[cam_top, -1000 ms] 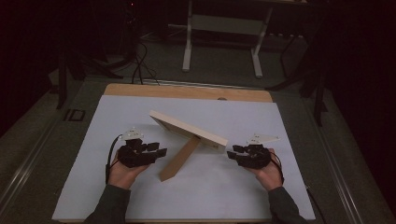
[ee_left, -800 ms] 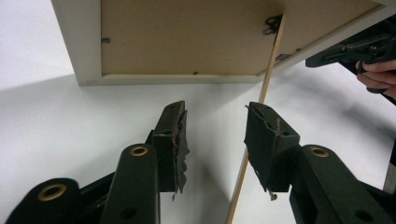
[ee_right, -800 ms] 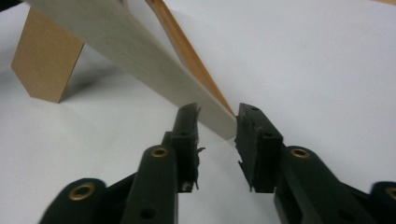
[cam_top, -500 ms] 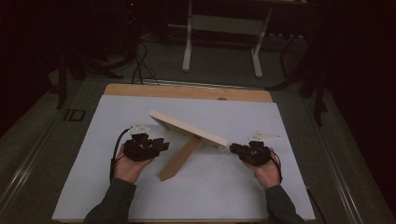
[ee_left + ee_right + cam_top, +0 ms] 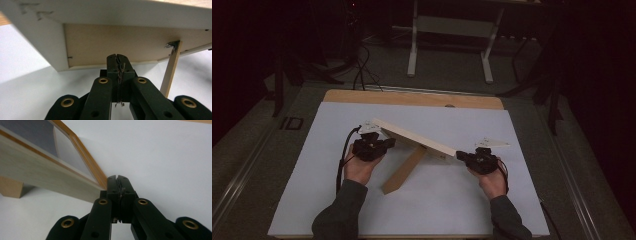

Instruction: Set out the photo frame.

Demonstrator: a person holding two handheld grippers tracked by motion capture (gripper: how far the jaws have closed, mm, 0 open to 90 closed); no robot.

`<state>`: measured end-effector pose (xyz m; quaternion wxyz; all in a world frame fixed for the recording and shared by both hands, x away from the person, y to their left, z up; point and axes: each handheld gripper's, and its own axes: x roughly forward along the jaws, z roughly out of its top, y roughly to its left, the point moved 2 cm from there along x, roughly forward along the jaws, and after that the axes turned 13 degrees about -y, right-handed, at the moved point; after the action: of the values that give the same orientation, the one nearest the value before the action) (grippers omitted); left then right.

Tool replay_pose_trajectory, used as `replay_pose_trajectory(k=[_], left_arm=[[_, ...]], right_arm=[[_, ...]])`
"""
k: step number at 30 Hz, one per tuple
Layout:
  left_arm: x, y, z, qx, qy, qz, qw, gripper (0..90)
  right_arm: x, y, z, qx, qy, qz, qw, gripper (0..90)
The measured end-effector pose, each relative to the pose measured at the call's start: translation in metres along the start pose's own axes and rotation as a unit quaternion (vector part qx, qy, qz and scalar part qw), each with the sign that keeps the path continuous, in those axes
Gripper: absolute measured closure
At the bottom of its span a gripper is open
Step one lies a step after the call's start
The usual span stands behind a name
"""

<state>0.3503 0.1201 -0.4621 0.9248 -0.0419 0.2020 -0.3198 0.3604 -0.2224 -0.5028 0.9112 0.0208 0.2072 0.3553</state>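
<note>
A picture frame point(image 5: 417, 137) stands tilted on the white sheet, propped by its wooden back leg point(image 5: 404, 170). My left gripper point(image 5: 387, 142) is at the frame's left end. In the left gripper view its jaws have just closed, the tips point(image 5: 117, 56) meet with nothing between them, right under the brown backing point(image 5: 112, 42), and the leg point(image 5: 171, 70) is to the right. My right gripper point(image 5: 460, 156) is at the frame's right end. Its jaws have also just closed empty, and the tips point(image 5: 117, 177) rest beside the frame's corner point(image 5: 100, 183).
A white sheet point(image 5: 437, 210) covers the wooden table, whose bare far edge point(image 5: 412, 97) shows at the back. Beyond it, on the dark floor, are cables point(image 5: 359, 70) and a white stand point(image 5: 452, 30).
Both grippers' jaws have closed. My left hand has moved away from me and slightly right, up to the frame's left end. The right hand has barely moved.
</note>
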Motion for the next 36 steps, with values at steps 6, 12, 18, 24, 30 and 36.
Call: replay_pose_trajectory(k=[6,12,18,24,30,36], left_arm=[[0.005,-0.002,0.002,-0.001,0.001,0.003,1.0,90.0],[0.008,-0.001,0.004,-0.002,0.004,0.007,1.0,90.0],[0.01,-0.002,0.004,-0.003,0.006,0.007,1.0,90.0],[0.014,-0.003,0.004,-0.002,0.01,0.006,0.9999,90.0],[0.015,-0.003,0.005,-0.001,0.013,0.007,0.9999,90.0],[0.016,-0.004,0.007,0.002,0.017,0.009,0.9998,90.0]], right_arm=[[0.005,0.001,0.002,0.003,0.001,0.003,1.0,89.1],[0.009,0.001,0.0,0.007,0.003,0.006,1.0,89.1],[0.012,0.002,0.0,0.008,0.004,0.008,0.9999,89.4],[0.013,0.001,0.0,0.012,0.005,0.011,0.9999,89.5],[0.015,0.0,0.001,0.014,0.004,0.014,0.9998,89.5],[0.015,0.0,0.002,0.019,0.004,0.014,0.9997,89.6]])
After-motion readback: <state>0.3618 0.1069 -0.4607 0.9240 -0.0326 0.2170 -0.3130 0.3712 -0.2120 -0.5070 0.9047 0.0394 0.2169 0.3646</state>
